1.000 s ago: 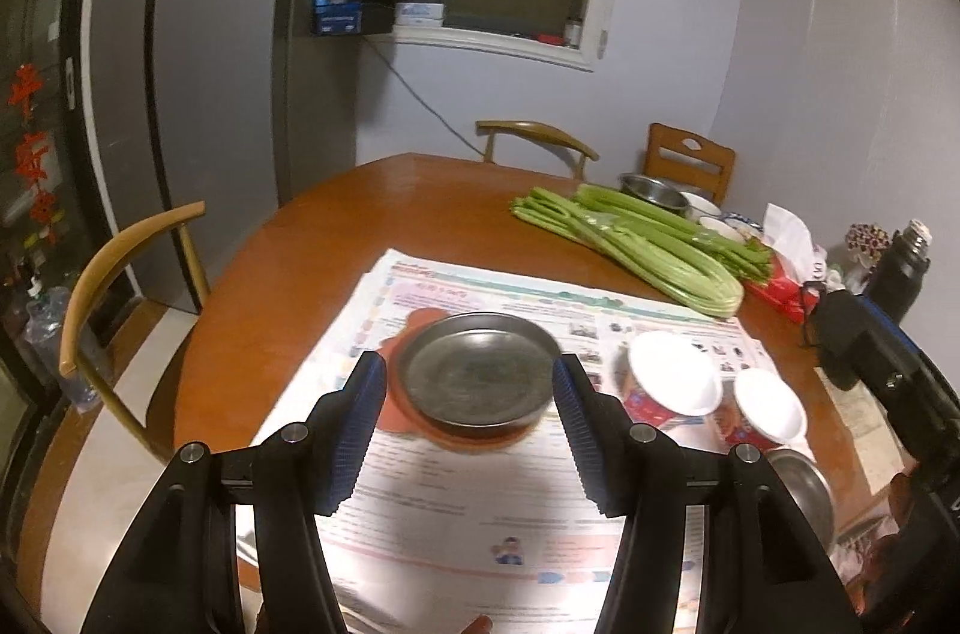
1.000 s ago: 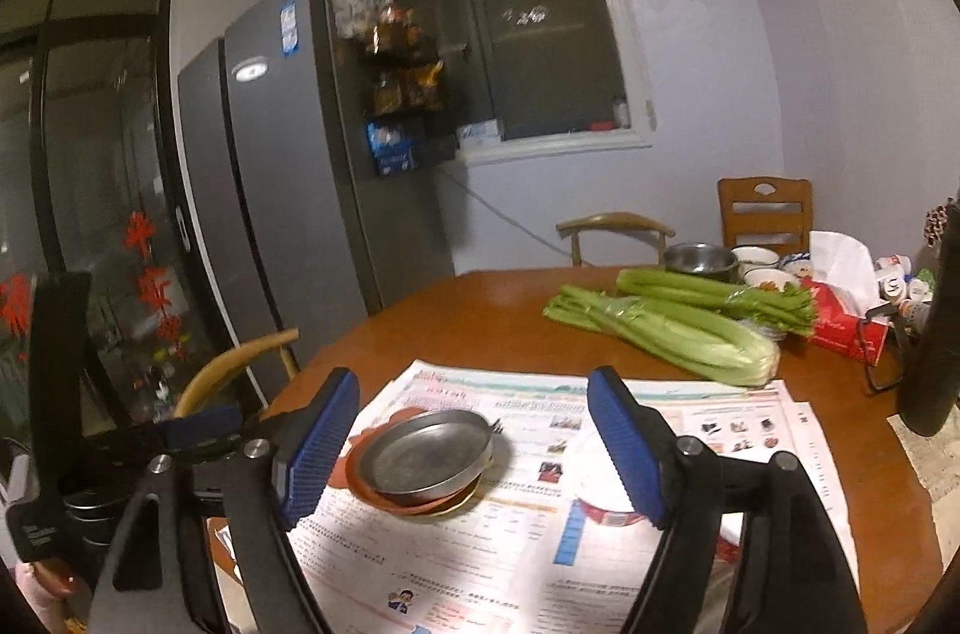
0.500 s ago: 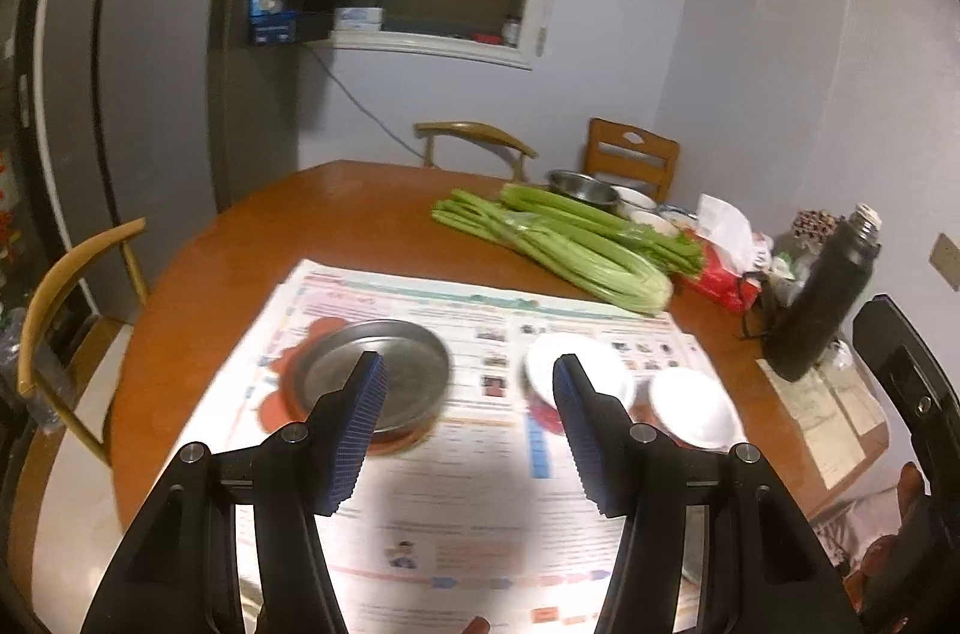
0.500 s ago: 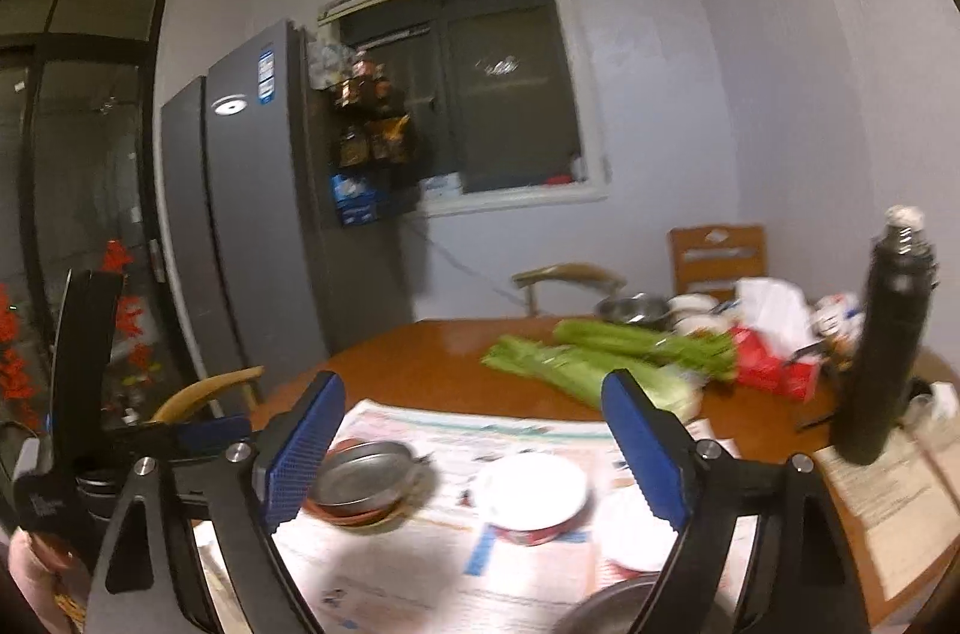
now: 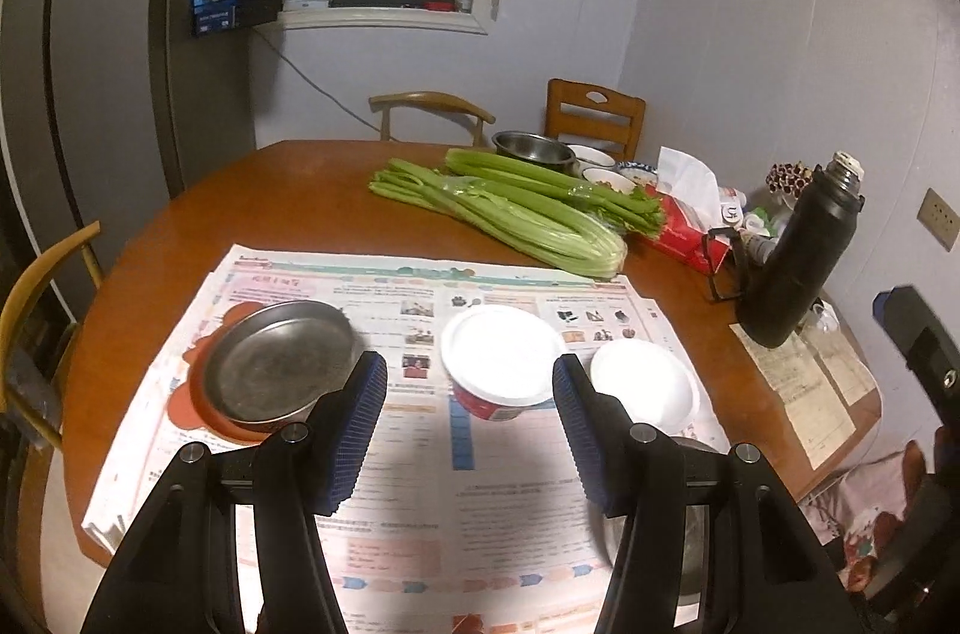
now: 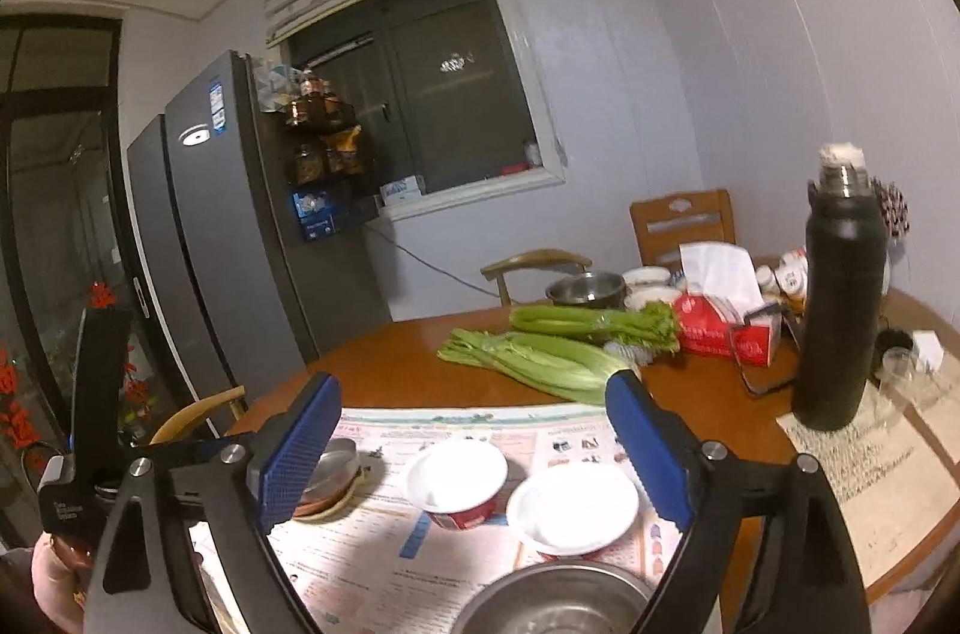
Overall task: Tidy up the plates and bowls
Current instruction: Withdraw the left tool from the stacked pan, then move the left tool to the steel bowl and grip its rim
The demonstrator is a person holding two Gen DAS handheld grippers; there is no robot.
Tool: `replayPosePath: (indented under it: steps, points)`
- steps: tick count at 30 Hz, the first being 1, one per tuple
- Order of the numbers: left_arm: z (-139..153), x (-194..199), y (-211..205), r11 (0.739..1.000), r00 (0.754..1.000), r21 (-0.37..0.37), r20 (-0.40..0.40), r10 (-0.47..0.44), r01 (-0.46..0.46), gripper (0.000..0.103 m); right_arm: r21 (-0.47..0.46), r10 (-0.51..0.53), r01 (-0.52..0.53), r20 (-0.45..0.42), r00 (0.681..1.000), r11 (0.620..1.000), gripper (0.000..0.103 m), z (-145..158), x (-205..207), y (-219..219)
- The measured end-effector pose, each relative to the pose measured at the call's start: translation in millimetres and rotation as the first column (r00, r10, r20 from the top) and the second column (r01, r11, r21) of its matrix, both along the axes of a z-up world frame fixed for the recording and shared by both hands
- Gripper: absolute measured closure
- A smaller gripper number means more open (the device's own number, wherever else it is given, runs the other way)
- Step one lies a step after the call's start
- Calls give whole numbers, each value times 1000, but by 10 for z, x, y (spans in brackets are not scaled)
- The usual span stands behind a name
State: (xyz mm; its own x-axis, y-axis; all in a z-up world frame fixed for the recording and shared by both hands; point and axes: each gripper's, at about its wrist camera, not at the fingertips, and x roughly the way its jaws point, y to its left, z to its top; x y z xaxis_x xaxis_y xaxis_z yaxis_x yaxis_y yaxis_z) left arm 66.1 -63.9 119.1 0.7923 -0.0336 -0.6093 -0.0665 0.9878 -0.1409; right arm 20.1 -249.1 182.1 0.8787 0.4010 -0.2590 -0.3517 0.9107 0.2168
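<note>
On the newspaper [image 5: 420,454] a steel plate [image 5: 279,364] rests on an orange-red plate [image 5: 192,394]. To its right stand a white bowl with a red outside [image 5: 501,361] and a second white bowl [image 5: 645,385]. My left gripper [image 5: 469,376] hovers open, short of the first white bowl, holding nothing. In the right wrist view both white bowls [image 6: 459,475] [image 6: 573,508] and a steel bowl [image 6: 552,598] lie below my right gripper [image 6: 471,394]. Its jaws are opening with nothing between them. The steel plate [image 6: 333,466] is partly hidden by its left finger.
Celery bunches [image 5: 516,208] lie across the far half of the round wooden table [image 5: 270,202]. A tall black flask [image 5: 798,256], a red tissue box [image 5: 684,226] and small items crowd the right side. Another steel bowl [image 5: 534,147] and chairs [image 5: 594,117] are at the back; the fridge [image 5: 90,63] stands left.
Both grippers have swung to the right, so the plate stack slid left in view and the white bowls and flask came in. The right jaws have widened.
</note>
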Motion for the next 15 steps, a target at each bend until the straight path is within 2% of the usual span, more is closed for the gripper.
replayPosePath:
  steps: [15]
  points:
    - [-314, 140, -501, 992, 990, 24, -74, -122, 124, 44, -17, -161, 160, -102, 982, 987, 12, -398, 178, -644]
